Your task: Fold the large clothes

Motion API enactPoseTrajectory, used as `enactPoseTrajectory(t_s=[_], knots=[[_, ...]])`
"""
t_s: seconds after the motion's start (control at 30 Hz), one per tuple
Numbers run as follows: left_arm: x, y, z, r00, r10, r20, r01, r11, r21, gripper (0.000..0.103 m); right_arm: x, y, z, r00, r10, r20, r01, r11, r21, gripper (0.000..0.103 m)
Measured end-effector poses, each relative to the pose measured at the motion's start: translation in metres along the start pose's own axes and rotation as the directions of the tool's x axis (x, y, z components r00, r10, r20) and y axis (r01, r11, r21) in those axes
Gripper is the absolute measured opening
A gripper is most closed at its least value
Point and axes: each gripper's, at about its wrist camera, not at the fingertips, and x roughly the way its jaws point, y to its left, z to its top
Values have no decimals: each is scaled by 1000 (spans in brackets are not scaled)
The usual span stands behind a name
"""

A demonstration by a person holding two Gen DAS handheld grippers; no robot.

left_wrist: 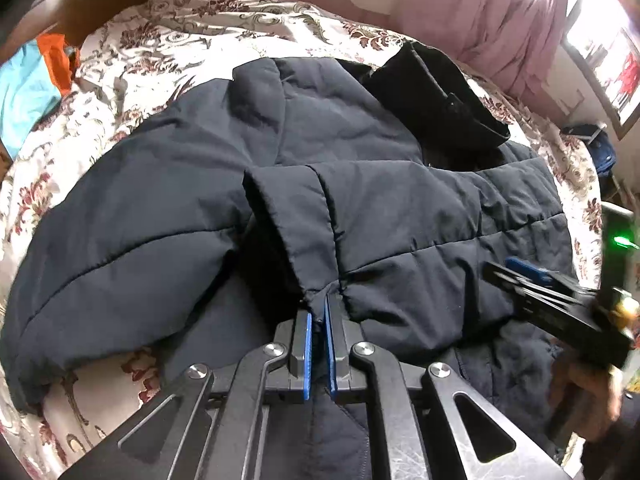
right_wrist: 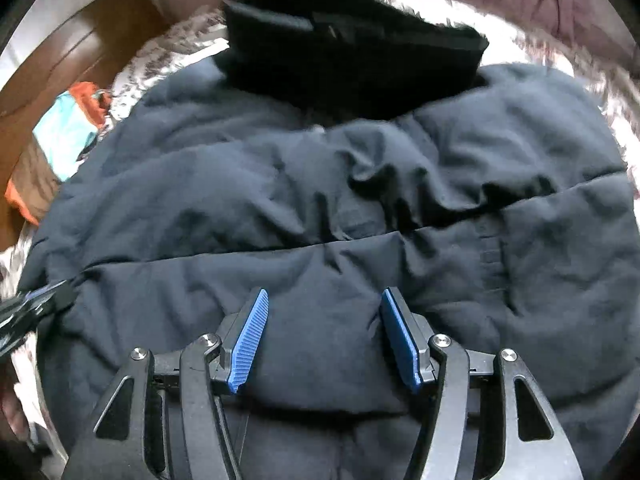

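A navy padded jacket lies spread on a floral bedspread, its black collar at the far side. One sleeve is folded across the body, its cuff toward me. My left gripper is shut on the cuff's hem, the blue pads pinching the fabric. The right gripper hovers low over the jacket's right part. In the right wrist view the jacket fills the picture and my right gripper stands open, its pads apart over puffy fabric. The left gripper shows blurred at the left edge.
A turquoise and orange cloth lies at the bed's far left, beside a brown wooden board. A pink curtain hangs behind the bed. A framed picture is at the right. A person's hand holds the right gripper.
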Motion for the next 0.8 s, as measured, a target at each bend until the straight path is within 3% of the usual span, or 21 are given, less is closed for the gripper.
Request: enactPoseTrajectory(t_s=[0.17, 0.3, 0.4, 0.5, 0.53, 0.57, 0.6, 0.67, 0.7, 0.8], knots=[[6, 9, -2, 997, -75, -10, 75, 997, -14, 9, 29, -7, -7, 1000, 11, -24, -10, 999, 49, 56], [-5, 21, -11, 976, -216, 30, 218, 973, -77, 12, 36, -3, -10, 1000, -1, -20, 2, 999, 53, 57], [-18, 33, -24, 970, -237, 51, 241, 963, -122, 18, 32, 1, -10, 999, -11, -32, 13, 997, 78, 58], [-32, 53, -43, 969, -237, 66, 246, 946, -212, 28, 22, 8, -5, 1000, 5, -28, -2, 994, 108, 68], [-36, 60, -50, 970, -233, 68, 242, 939, -244, 40, 17, 11, -4, 1000, 8, -15, -7, 994, 113, 70], [-42, 68, -57, 971, -227, 76, 239, 930, -279, 56, 12, 16, -3, 1000, 8, -3, -7, 994, 113, 72], [-50, 79, -65, 968, -228, 99, 248, 914, -322, 62, 8, 19, -2, 1000, 2, 9, -3, 994, 109, 74], [-64, 97, -78, 975, -185, 122, 219, 888, -404, 86, 1, 31, 3, 999, 1, 38, -4, 995, 99, 78], [-73, 110, -87, 981, -138, 133, 184, 868, -462, 89, -3, 40, 6, 999, 5, 53, -10, 996, 92, 78], [-86, 146, -107, 983, -98, 153, 171, 785, -596, 89, -12, 66, 15, 995, 27, 97, -32, 998, 50, 78]])
